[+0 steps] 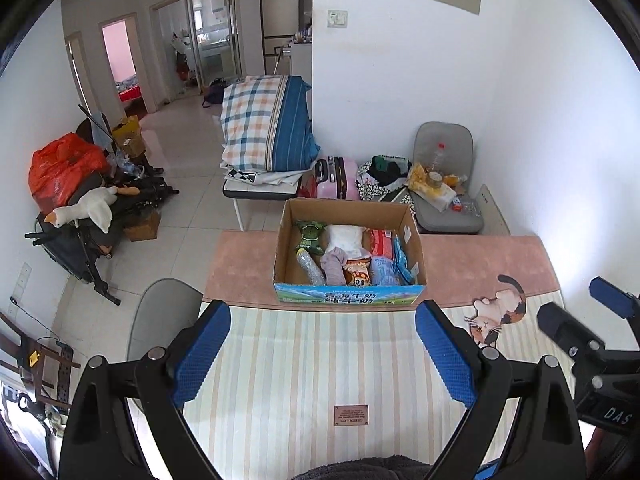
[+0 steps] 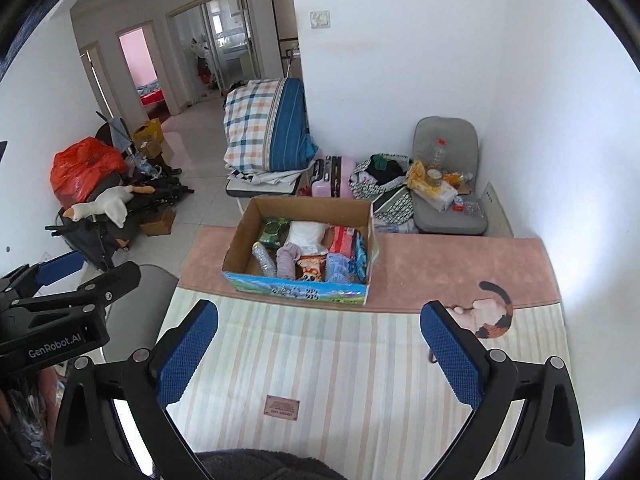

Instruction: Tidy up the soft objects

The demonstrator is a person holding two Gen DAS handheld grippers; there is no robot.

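Observation:
An open cardboard box [image 1: 348, 295] [image 2: 296, 289] stands on the pink far band of a striped mat [image 1: 320, 360]. Packed inside are a green plush [image 1: 309, 234], a white soft bundle [image 1: 344, 238], a red packet [image 1: 382, 242], a bubble-wrap roll [image 1: 310, 268], a mauve cloth [image 1: 334, 266], a snack bag [image 1: 358, 270] and a blue pack [image 1: 386, 272]. My left gripper [image 1: 322, 320] hangs open above the mat, short of the box, nothing between its fingers. My right gripper [image 2: 320, 320] is open too, beside it on the right and just as empty.
A dark fuzzy fabric [image 1: 360, 468] shows at the bottom edge. Beyond the table stand a grey chair [image 1: 444, 184] with a bottle and bags, a pink suitcase [image 1: 340, 178] and folded checked bedding [image 1: 264, 124]. A plush goose [image 1: 86, 210] lies on clutter at left.

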